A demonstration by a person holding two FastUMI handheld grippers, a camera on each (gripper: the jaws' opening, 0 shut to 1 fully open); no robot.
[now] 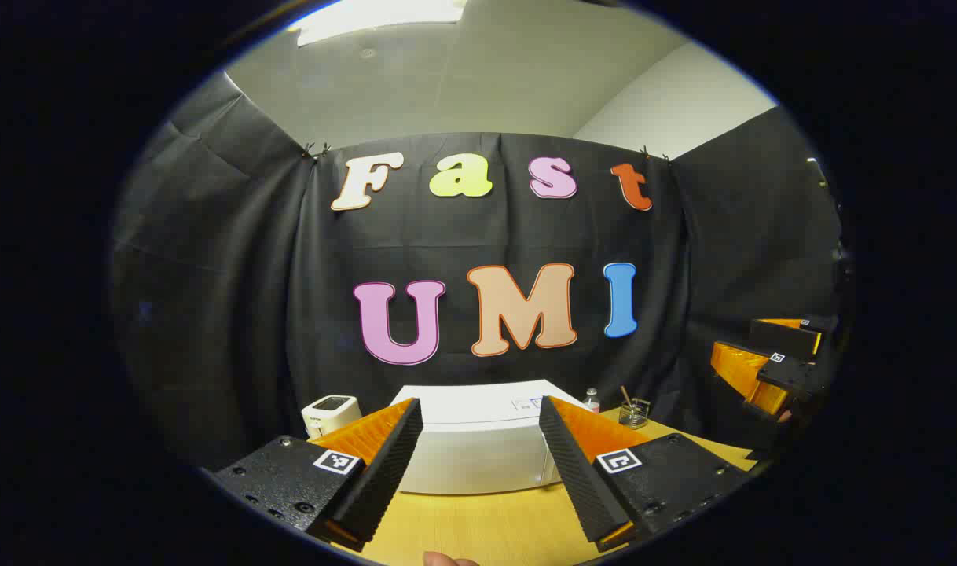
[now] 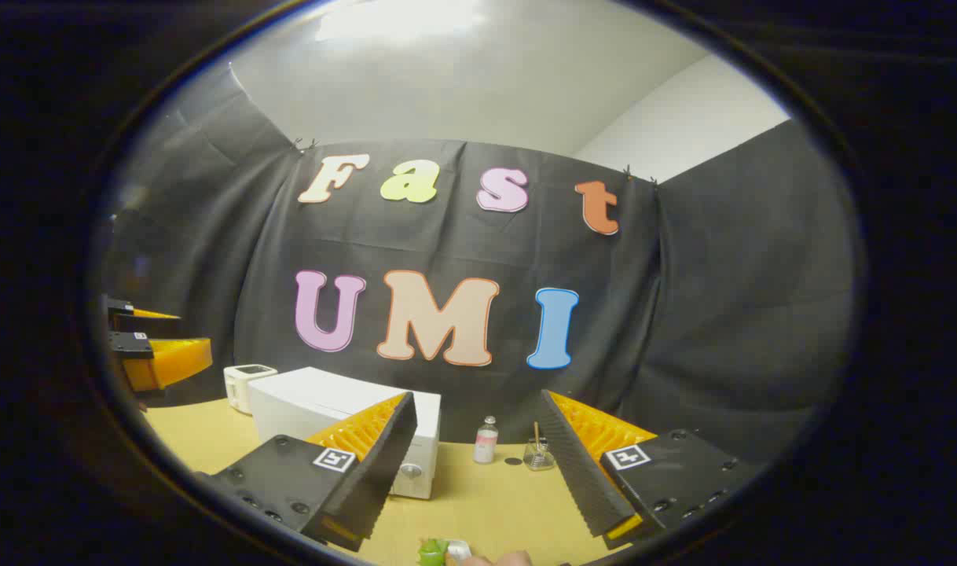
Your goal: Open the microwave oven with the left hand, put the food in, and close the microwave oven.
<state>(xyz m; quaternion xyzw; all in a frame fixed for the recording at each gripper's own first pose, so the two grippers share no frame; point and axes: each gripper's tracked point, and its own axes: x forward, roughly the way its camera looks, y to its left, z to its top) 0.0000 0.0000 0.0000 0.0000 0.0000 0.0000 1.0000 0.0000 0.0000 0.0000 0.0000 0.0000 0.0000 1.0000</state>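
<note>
Both my left tongs [image 1: 480,428] and right tongs [image 2: 478,424] gape empty, so I'd square the left on the microwave [image 1: 478,456] at twelve o'clock and hook its door.

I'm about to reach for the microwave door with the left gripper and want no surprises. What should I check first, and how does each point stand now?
1. Left gripper open, nothing between its fingers: ok.
2. Microwave straight ahead of it on the table: ok.
3. Microwave door shut: looks shut in the right gripper view; handle side cannot tell.
4. Right gripper open and holding nothing: ok.
5. Food ready: something green sits at the near table edge; cannot tell what it is.
6. Small bottle and glass jar stand apart from the microwave: ok.
</note>
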